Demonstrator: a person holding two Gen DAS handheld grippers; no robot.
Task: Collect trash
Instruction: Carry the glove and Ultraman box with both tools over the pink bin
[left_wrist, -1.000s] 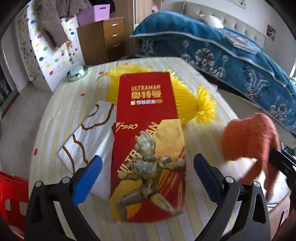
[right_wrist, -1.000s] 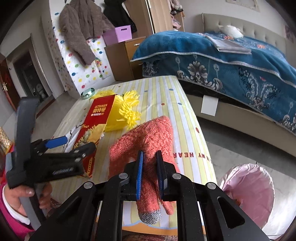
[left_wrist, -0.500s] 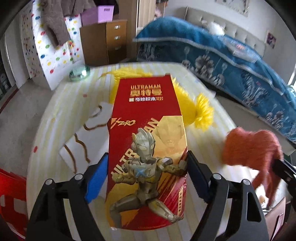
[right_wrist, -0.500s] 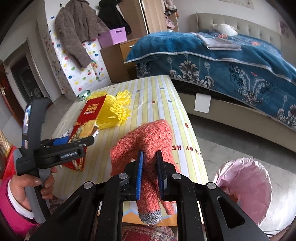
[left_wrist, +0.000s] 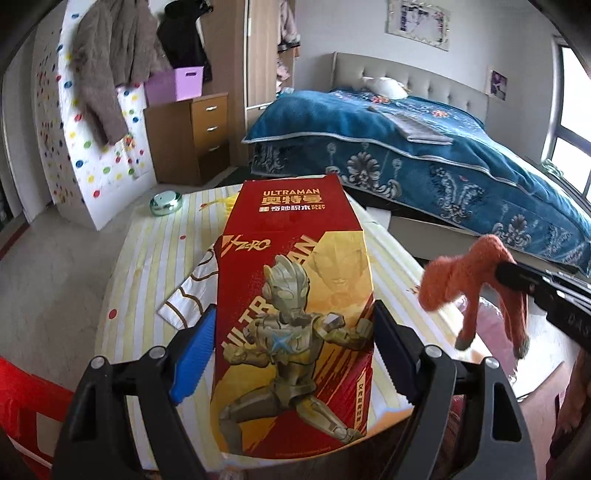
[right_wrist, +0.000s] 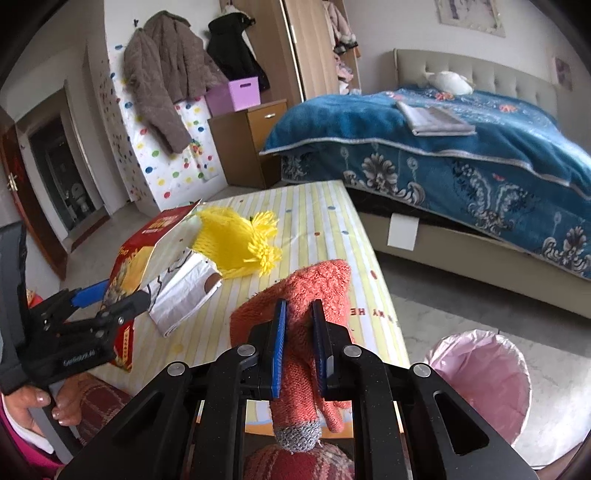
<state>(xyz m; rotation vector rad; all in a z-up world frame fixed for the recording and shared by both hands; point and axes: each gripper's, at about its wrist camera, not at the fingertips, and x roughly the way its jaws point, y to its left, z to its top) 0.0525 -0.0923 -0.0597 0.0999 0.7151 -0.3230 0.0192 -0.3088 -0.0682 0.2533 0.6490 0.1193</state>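
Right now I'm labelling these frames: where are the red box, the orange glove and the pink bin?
red box (left_wrist: 295, 295), left wrist view, middle of its printed front.
orange glove (right_wrist: 325, 284), right wrist view, knit cuff above the gripper.
pink bin (right_wrist: 480, 373), right wrist view, inside of the pink liner.

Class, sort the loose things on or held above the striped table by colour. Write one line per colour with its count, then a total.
Red: 1, the toy box held in the left gripper
Orange: 1, the knitted glove held in the right gripper
Yellow: 1, the fringed net
White: 1, the plastic bag
Green: 1, the round tin
Total: 5
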